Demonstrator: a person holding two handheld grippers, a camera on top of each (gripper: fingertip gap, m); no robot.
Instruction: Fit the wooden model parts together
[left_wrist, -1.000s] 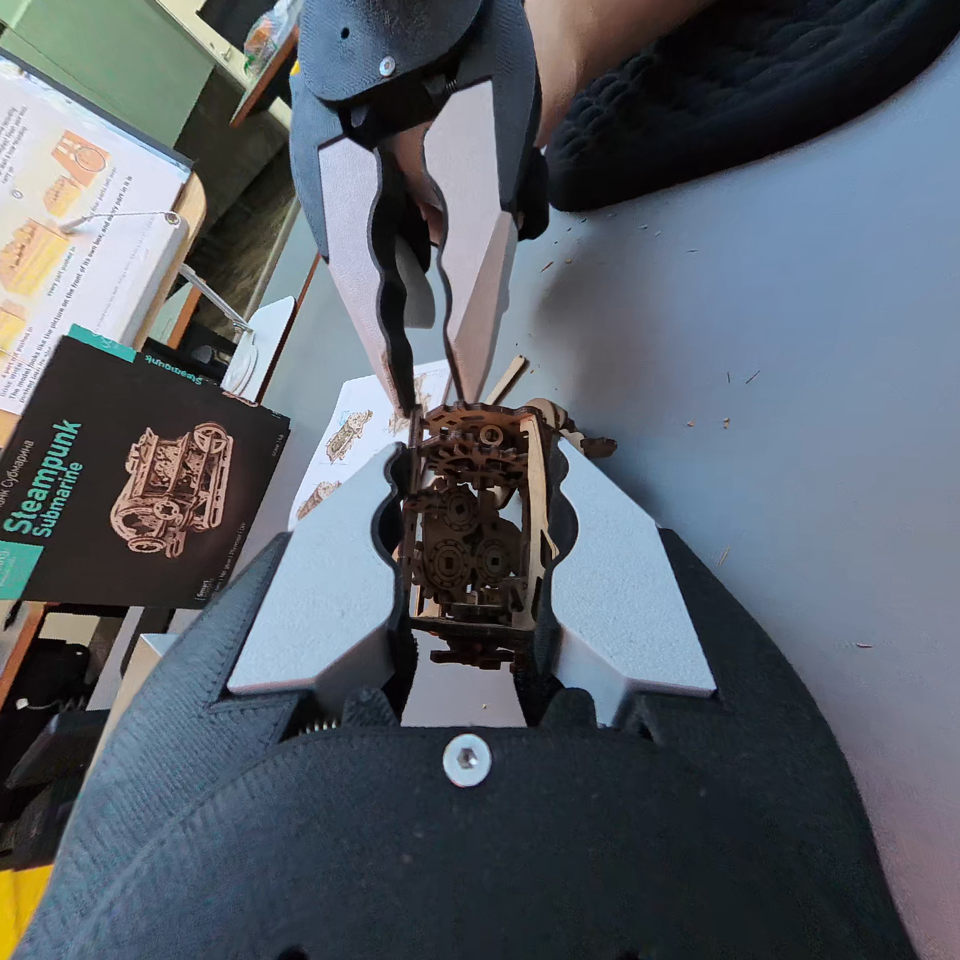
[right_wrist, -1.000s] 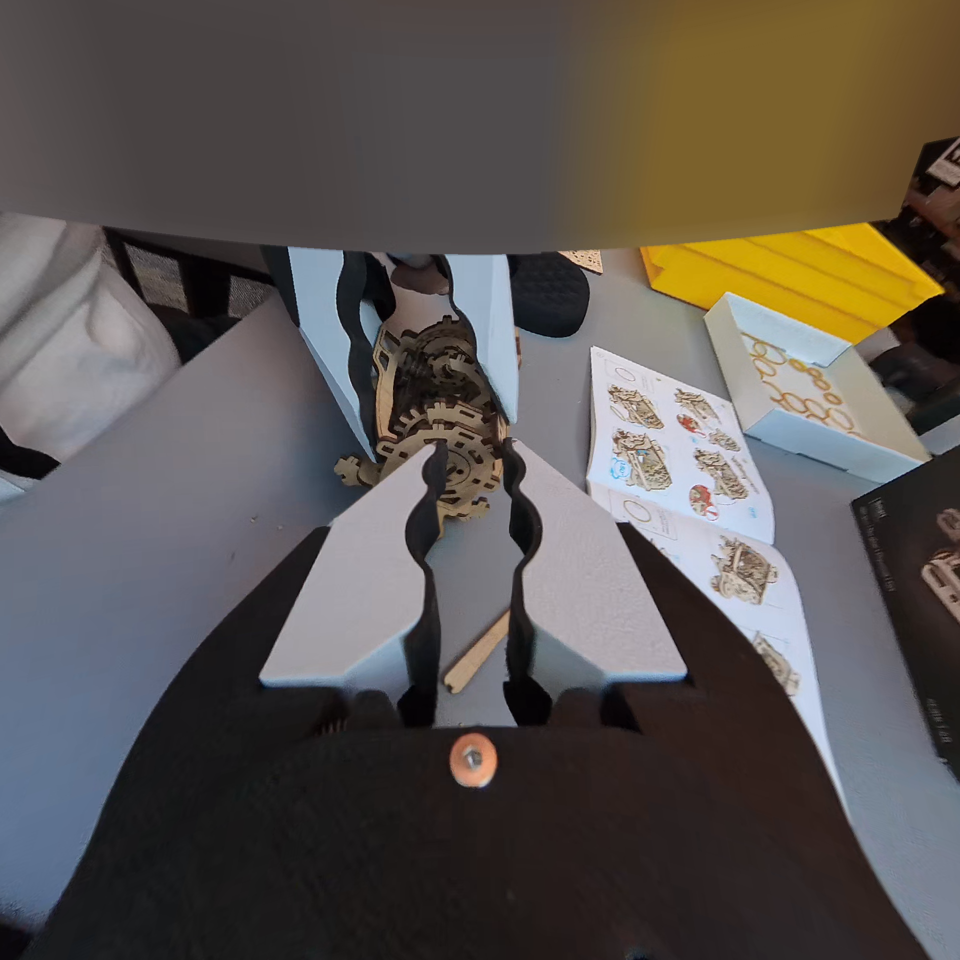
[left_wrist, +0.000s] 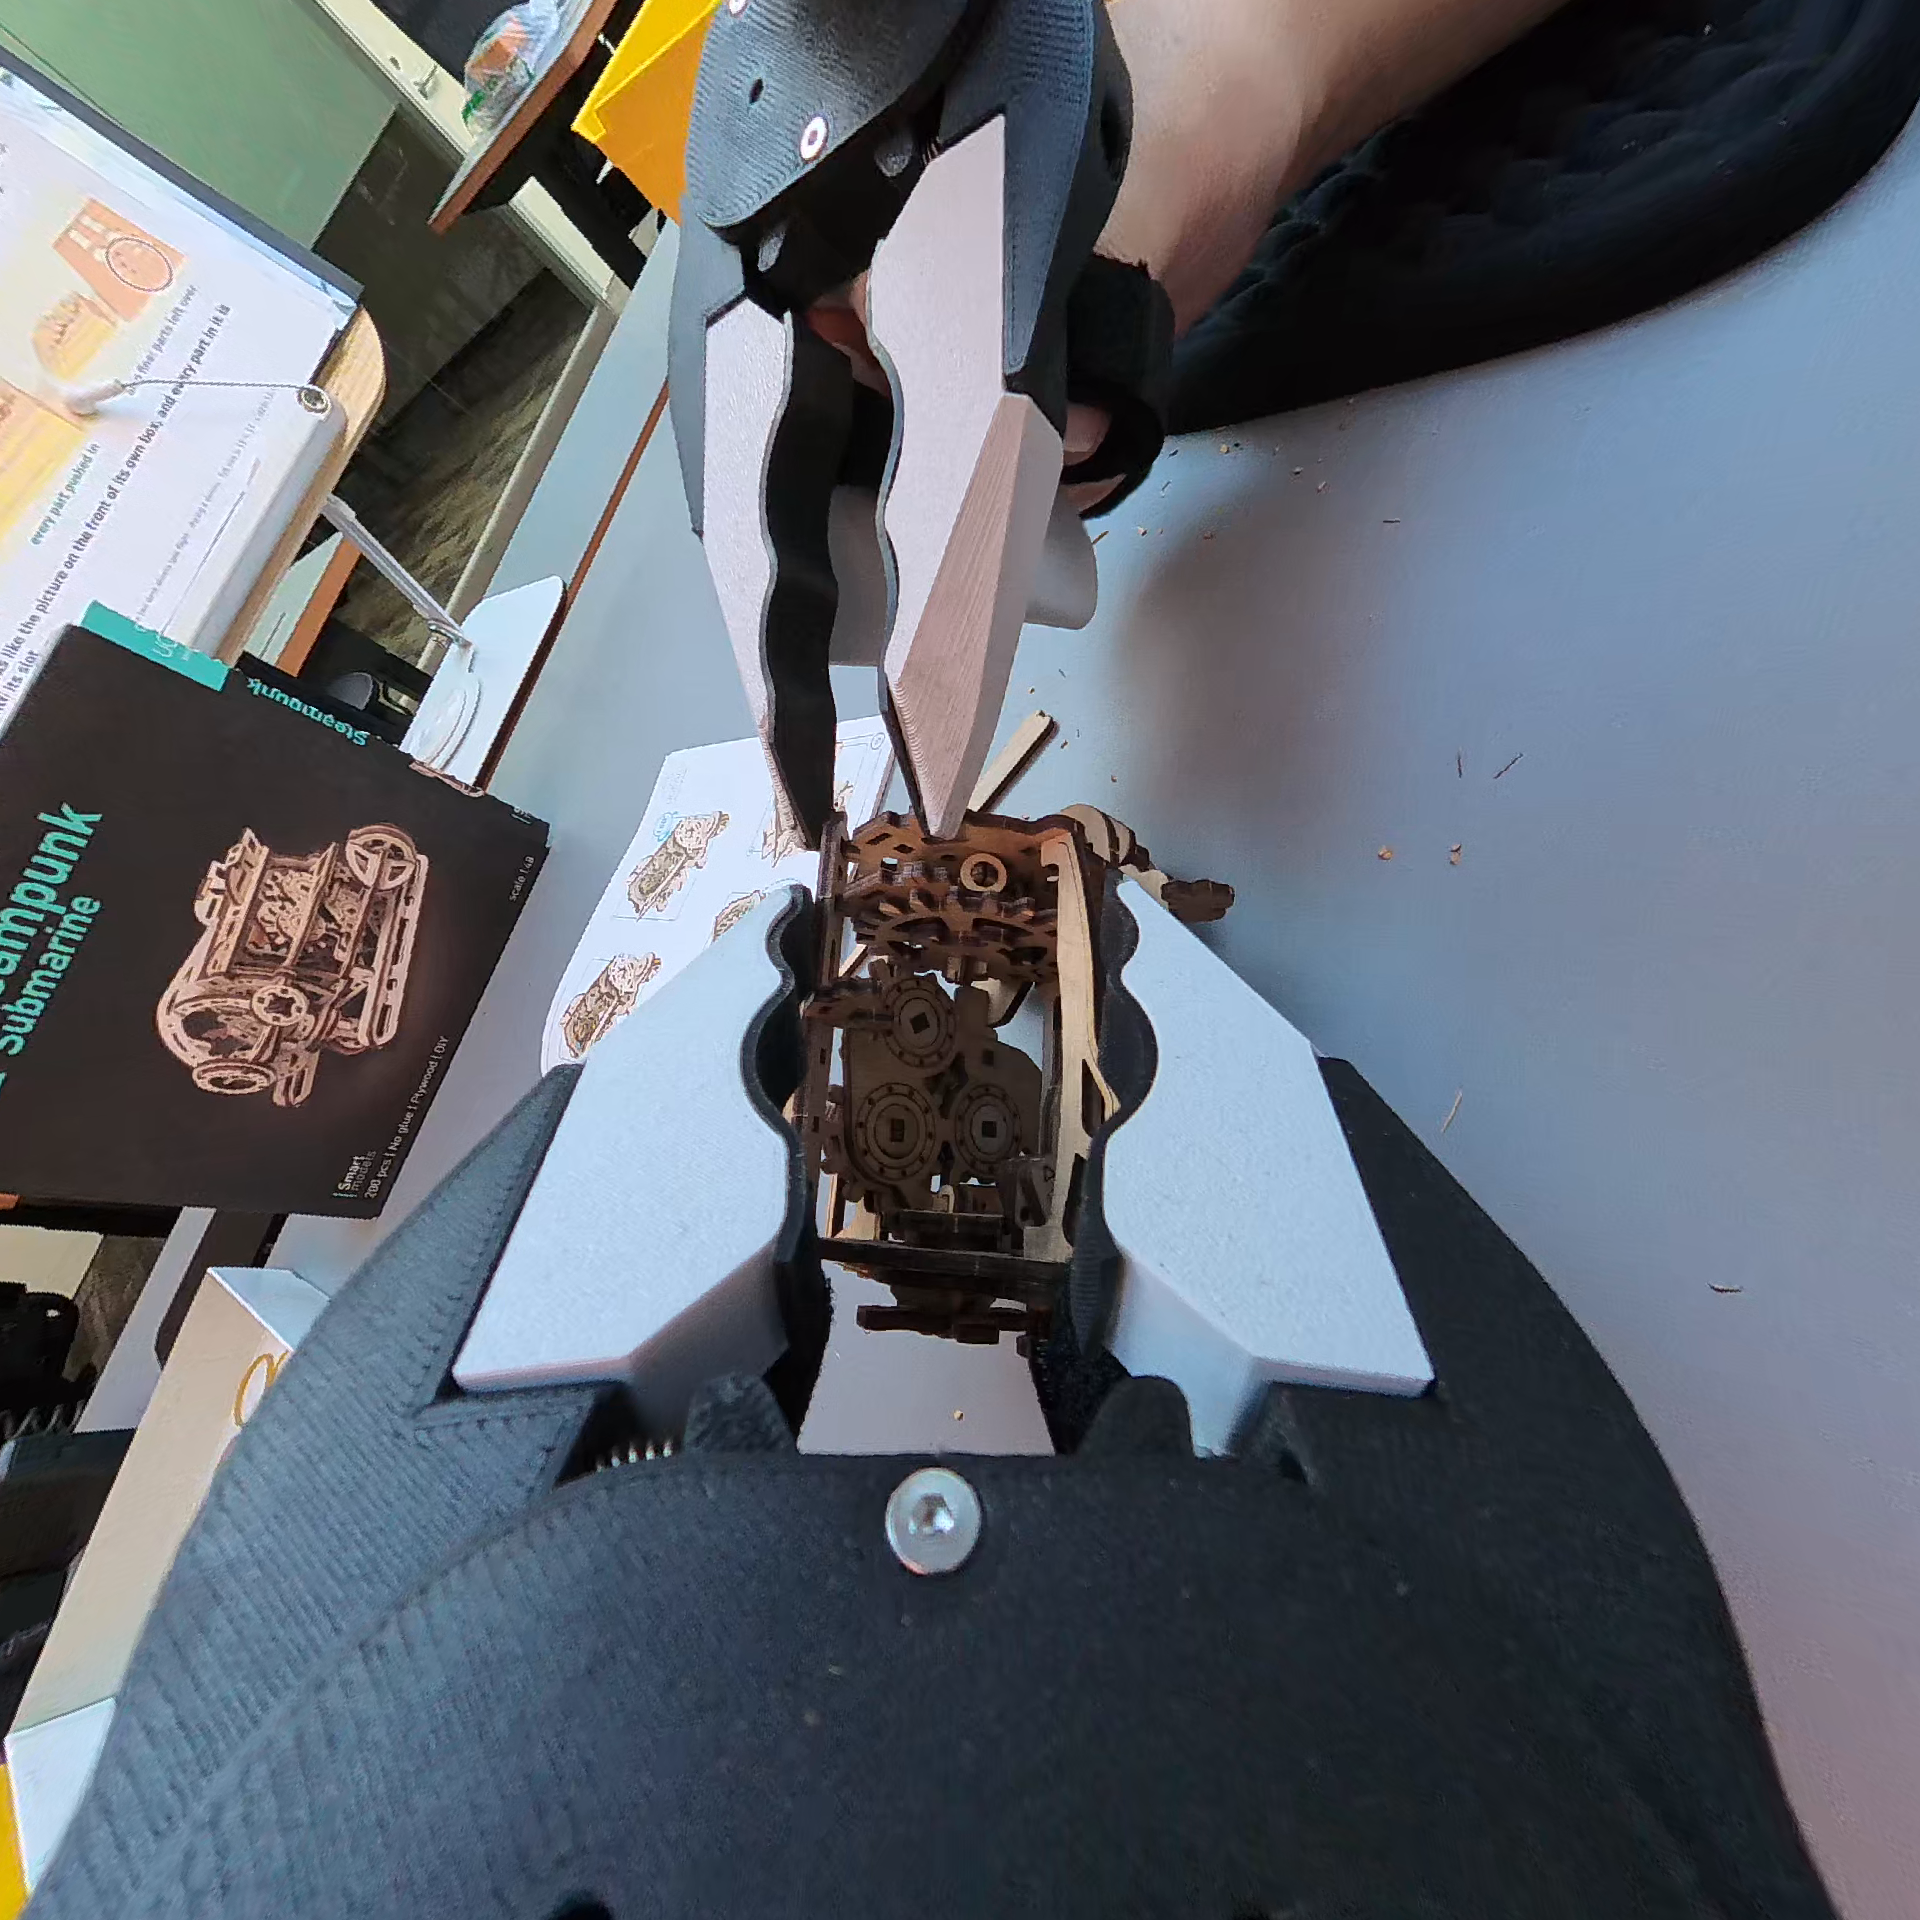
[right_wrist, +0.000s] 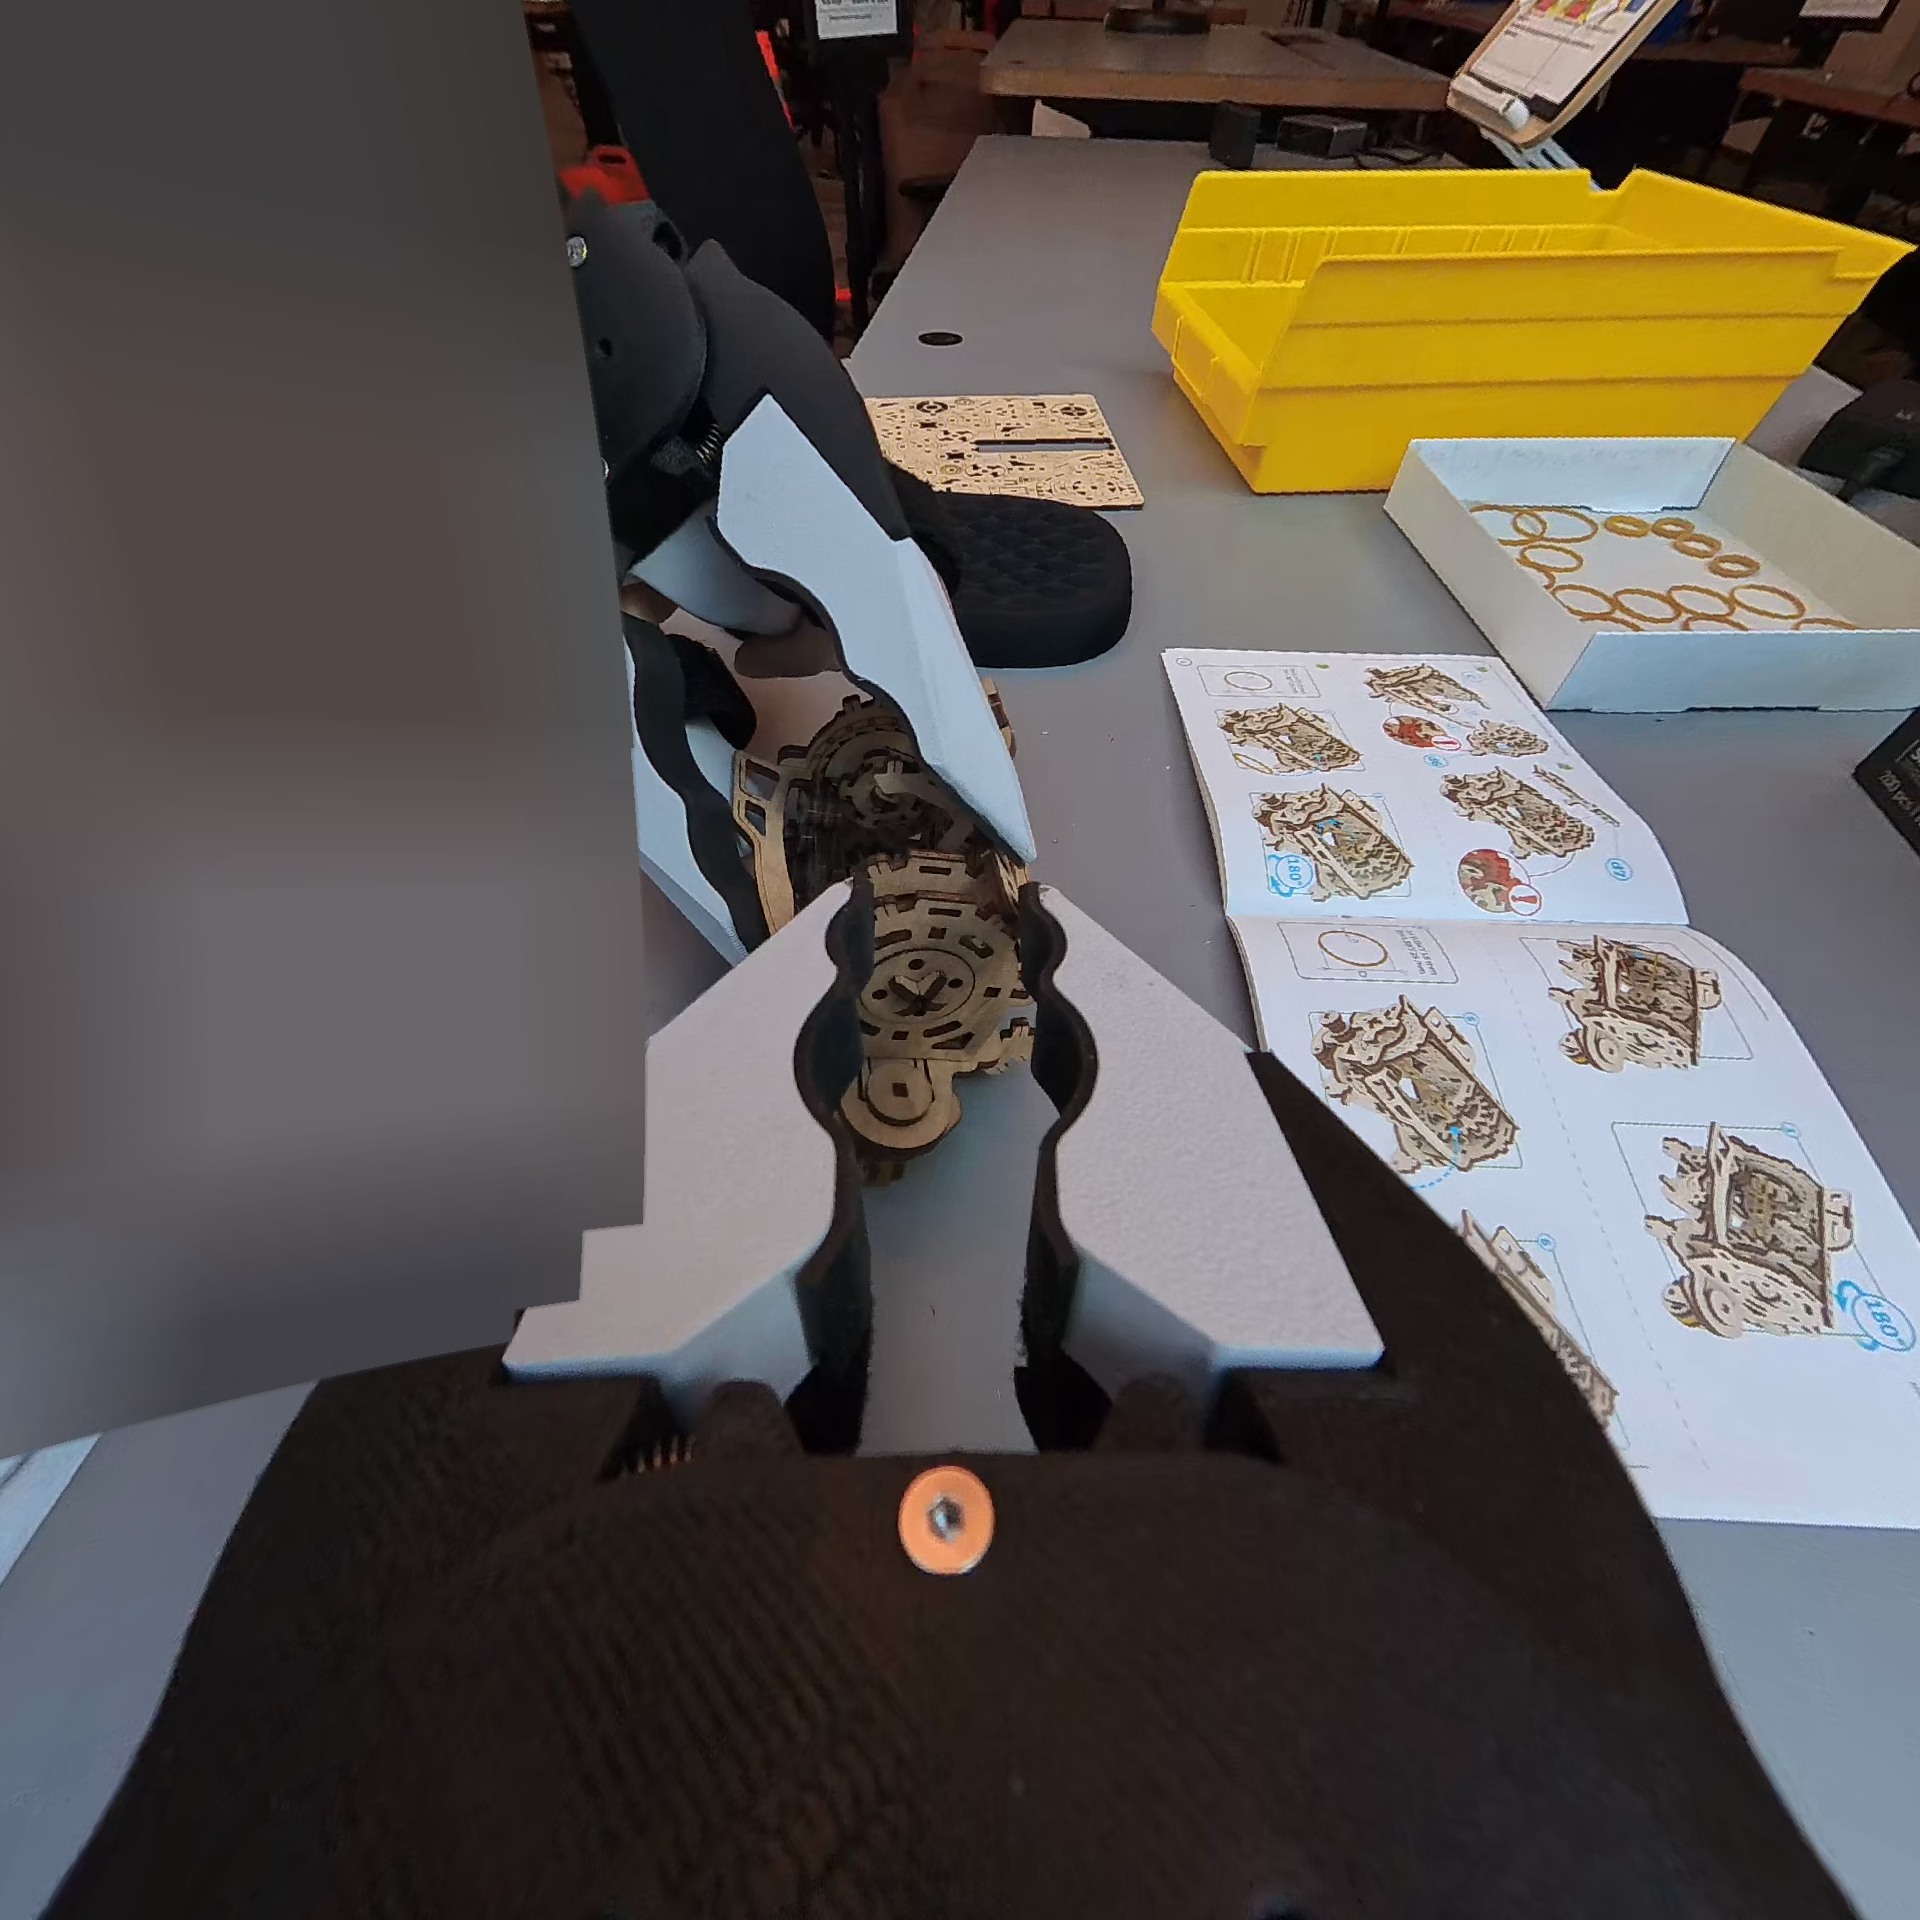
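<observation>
Grey worktop (right_wrist: 1143, 831) carries yellow bin (right_wrist: 1455, 343) far right. Wooden model (left_wrist: 940, 1039) at centre, clamped by left gripper (left_wrist: 951, 914). Right gripper (right_wrist: 940, 904) spread apart, fingertips beside model's end

Printed matter on and around the grey worktop (left_wrist: 1558, 831)

We find lettering in three places and quote none of it: teal and white print, with small print along one edge, on the black box (left_wrist: 239, 935) standing at the worktop's left edge; small numbers and captions beside the drawings in the open booklet (right_wrist: 1455, 1039) lying flat near the middle; and lines of black text on the white sheet (left_wrist: 135, 343) propped beyond that left edge.
</observation>
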